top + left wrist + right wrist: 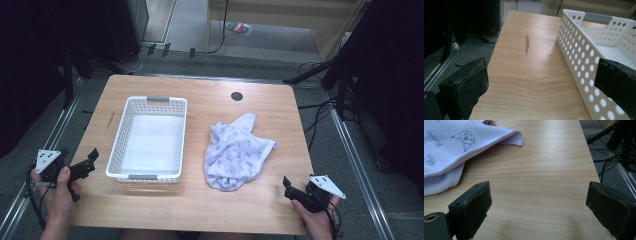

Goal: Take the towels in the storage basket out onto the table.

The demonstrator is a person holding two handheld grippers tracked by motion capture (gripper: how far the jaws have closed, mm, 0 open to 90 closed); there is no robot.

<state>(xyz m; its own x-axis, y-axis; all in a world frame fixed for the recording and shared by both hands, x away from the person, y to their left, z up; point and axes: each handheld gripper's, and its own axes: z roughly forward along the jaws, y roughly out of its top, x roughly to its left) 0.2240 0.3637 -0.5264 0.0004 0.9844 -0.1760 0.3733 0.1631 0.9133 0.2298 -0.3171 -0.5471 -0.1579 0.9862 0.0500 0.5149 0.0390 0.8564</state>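
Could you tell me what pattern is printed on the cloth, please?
The cloth is pale lavender with small grey cat-face doodles and lettering, clearest in the right gripper view.

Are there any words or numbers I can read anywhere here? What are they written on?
Cloth: a short printed word at the upper left of the right gripper view, too blurred and tilted to read. Beside it are cat-face drawings, not words.
Basket: no writing.
Table: no writing.
Left gripper and right gripper: no labels to read.

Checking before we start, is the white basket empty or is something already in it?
Empty. The white basket shows only its bare floor; the cloth lies crumpled beside it.
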